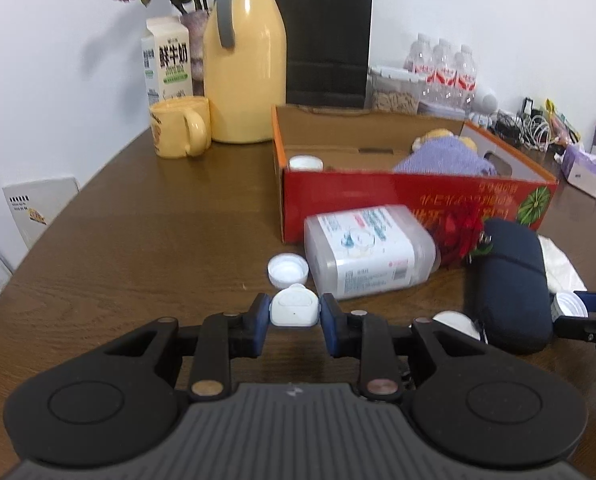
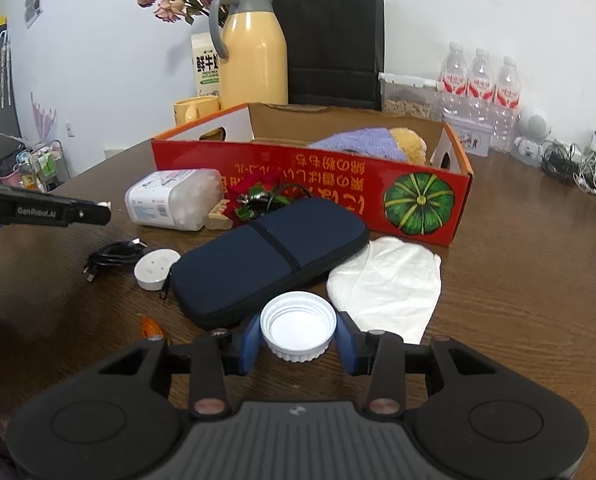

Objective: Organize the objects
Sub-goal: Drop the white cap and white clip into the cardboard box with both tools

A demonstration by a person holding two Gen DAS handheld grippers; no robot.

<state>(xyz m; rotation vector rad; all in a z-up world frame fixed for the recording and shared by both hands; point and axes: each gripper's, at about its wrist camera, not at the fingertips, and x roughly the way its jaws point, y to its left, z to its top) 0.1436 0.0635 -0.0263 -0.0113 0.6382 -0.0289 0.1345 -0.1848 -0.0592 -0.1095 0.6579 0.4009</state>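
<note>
The left gripper (image 1: 295, 312) pinches a small white plastic case (image 1: 294, 307); the right gripper (image 2: 298, 338) clamps a white jar lid (image 2: 298, 326). Both sit at the table's (image 1: 138, 232) near edge. Next, likely, each gets lifted into the red cardboard box (image 1: 378, 196).

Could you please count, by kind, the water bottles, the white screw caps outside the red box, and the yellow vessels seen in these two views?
Water bottles: 3
White screw caps: 2, the held cap and the loose cap
Yellow vessels: 2, the jug and the mug
Total: 7
</note>
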